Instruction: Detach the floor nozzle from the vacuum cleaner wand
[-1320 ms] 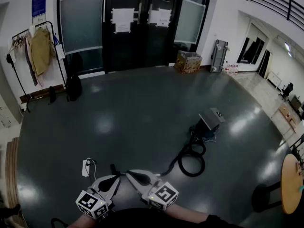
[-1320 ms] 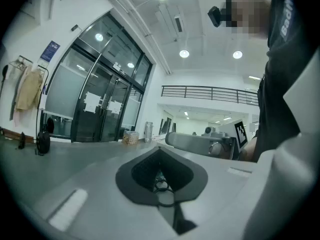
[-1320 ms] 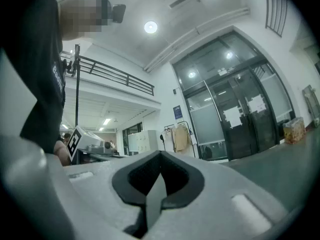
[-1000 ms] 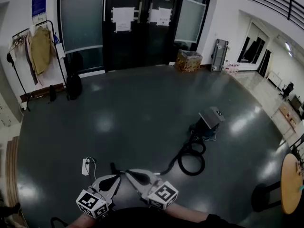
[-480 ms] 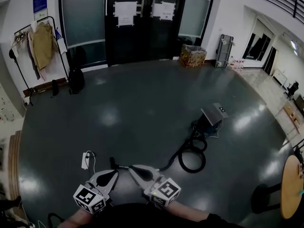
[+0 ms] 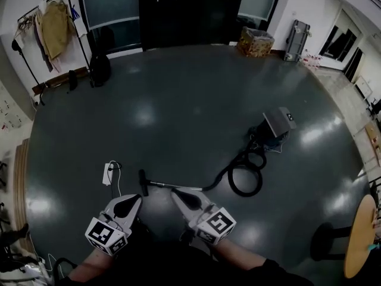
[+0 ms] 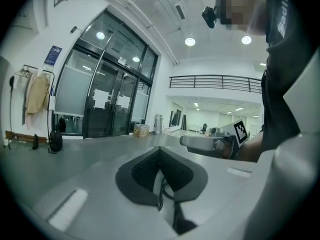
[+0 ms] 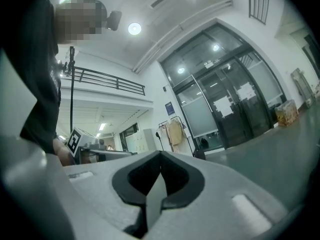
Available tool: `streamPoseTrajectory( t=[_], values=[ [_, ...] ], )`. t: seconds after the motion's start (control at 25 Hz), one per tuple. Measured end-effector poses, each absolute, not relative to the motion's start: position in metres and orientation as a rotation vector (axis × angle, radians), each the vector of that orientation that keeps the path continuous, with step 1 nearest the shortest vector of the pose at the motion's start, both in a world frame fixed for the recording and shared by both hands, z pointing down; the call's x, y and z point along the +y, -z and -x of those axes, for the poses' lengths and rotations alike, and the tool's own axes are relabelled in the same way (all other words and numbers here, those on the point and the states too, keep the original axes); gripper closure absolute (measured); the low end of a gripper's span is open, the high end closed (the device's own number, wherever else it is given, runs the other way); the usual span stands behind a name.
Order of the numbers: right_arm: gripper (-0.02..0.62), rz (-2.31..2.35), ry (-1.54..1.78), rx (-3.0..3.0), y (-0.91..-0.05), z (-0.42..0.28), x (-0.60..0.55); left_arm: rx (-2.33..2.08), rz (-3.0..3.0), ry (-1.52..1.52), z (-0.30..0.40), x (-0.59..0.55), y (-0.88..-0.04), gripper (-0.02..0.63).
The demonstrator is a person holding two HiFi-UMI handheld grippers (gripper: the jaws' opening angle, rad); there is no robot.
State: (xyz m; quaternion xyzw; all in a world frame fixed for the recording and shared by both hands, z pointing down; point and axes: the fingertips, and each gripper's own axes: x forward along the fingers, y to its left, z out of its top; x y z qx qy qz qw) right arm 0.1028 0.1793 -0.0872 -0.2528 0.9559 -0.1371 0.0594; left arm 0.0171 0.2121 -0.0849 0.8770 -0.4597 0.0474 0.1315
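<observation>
In the head view a vacuum cleaner lies on the dark floor. Its black floor nozzle point(image 6: 143, 182) sits at the left end of a thin metal wand point(image 6: 174, 186), which runs right into a coiled black hose point(image 6: 243, 177) and the canister body point(image 6: 274, 128). My left gripper point(image 6: 136, 198) is shut and empty, just below the nozzle. To its right my right gripper point(image 6: 175, 193) is shut and empty too, its tip just short of the wand. The left gripper view shows shut jaws point(image 7: 161, 156) and the other gripper point(image 7: 212, 143). Shut jaws point(image 8: 160, 160) also fill the right gripper view.
A white power strip point(image 6: 108, 174) with a cable lies left of the nozzle. A coat rack point(image 6: 50, 22) stands at the back left before dark glass doors point(image 6: 178, 11). A cardboard box point(image 6: 256, 42) stands at the back right, and a round wooden table point(image 6: 361, 236) is at the right edge.
The view has tipped down and closed in on the vacuum, so the wand now shows in full. Both grippers have moved forward and down towards it, still shut.
</observation>
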Motion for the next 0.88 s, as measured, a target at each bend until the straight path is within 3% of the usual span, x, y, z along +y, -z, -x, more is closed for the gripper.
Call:
streamPoseTrajectory(
  t=[0.52,0.88],
  values=[
    [0.595,0.948,0.387,3.038,0.043,0.024,0.126,-1.208,-2.678,-0.084,0.13,0.133,0.043,0.609],
    [0.595,1.122,0.504,3.116,-0.024,0.038,0.083,-1.305,-2.497,-0.251,0.201,0.067,-0.065,0.609]
  ],
)
